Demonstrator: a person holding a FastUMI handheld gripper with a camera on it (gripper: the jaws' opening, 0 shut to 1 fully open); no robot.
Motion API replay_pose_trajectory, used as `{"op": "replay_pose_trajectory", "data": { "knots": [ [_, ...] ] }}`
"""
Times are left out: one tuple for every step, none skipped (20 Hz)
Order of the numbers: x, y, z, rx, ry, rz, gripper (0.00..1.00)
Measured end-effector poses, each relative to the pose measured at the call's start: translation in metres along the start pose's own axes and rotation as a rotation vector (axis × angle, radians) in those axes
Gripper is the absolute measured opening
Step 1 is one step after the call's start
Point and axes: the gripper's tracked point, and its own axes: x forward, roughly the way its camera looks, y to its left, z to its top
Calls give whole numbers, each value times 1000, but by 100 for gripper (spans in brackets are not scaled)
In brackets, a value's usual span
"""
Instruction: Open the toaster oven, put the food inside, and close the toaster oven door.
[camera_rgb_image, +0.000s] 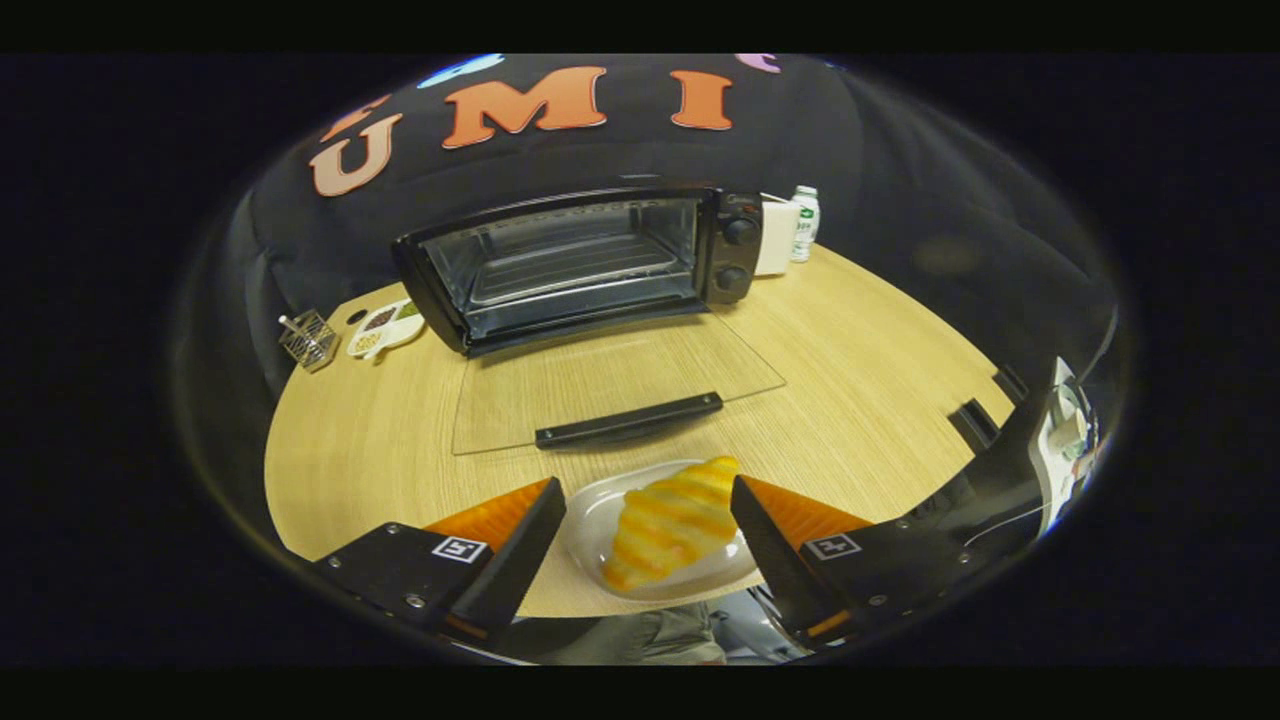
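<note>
- The wooden table (870, 370) carried everything, with the toaster oven (580, 265) at its far side against the booth wall.
- The oven's glass door (610, 385) lay fully dropped flat on the table, its dark handle (628, 420) nearest the gripper, and the wire rack (575, 268) inside stood bare.
- A white plate (600, 515) sat just in front of the door handle and held the food, a croissant (672, 522) lying lengthwise.
- The gripper (645, 525) had its jaws spread wide, one finger on each side of the croissant, neither pressing on it.
- Judgement: opening looked finished and the pick-up was the step in hand; closing gently across the pastry's thick middle, without catching the plate rim, should have kept it from crushing or sliding.
- A white box (776, 236) and small bottle (805, 222) stood beside the oven's knobs; a wire basket (308, 338) and snack dish (385, 328) stood at its other side.
- The bottle's label and the oven's markings were too small to read.
</note>
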Motion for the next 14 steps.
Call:
{"op": "replay_pose_trajectory", "data": {
  "knots": [
    [-2, -4, -3, 17, 2, -20, 99],
    [-3, -9, -8, 35, 8, -47, 99],
    [-2, -14, -13, 45, 16, -68, 99],
    [-1, -14, -20, 49, 35, -76, 99],
    [0, -12, -27, 61, 56, -77, 99],
    [2, -9, -32, 76, 71, -73, 99],
    [5, -7, -37, 83, 85, -69, 99],
    [7, -5, -43, 81, 97, -71, 99],
    [10, -5, -47, 75, 104, -79, 99],
    [12, -6, -51, 74, 117, -84, 99],
    [15, -3, -55, 80, 134, -81, 99],
    [19, 0, -59, 89, 149, -79, 99],
    [21, 2, -63, 94, 163, -75, 99],
    [23, 0, -65, 93, 169, -83, 99]
  ]
}}
